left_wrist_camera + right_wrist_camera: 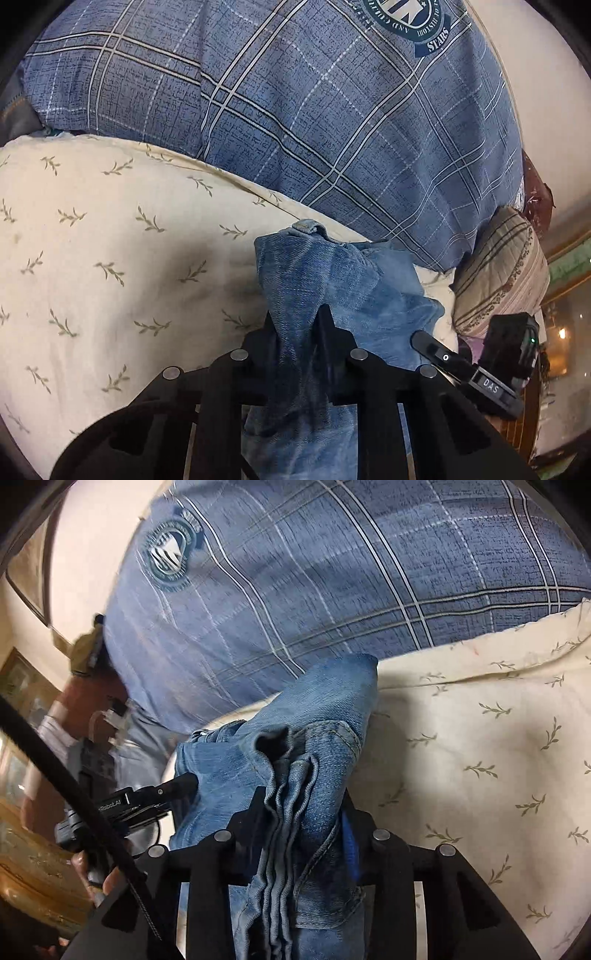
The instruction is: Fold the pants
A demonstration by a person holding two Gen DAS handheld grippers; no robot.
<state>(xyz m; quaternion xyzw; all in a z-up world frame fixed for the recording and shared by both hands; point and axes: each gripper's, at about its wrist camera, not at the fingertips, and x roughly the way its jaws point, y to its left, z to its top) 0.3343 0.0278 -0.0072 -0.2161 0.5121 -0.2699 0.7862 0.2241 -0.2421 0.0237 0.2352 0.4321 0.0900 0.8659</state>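
Bunched denim pants (pixel 295 354) fill my left tool (pixel 295 314), clamped tight; my right tool (pixel 301 797) grips their gathered folds, cream bedsheet (pixel 480 746) at three o'clock.

Cream leaf-print bed sheet (pixel 110 258) carries jeans (pixel 332 273) and plaid pillow (pixel 295 110).

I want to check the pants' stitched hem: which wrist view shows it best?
The right wrist view: the jeans show the stitched hem close up, above the right gripper. The left wrist view shows only a small hem edge farther off.
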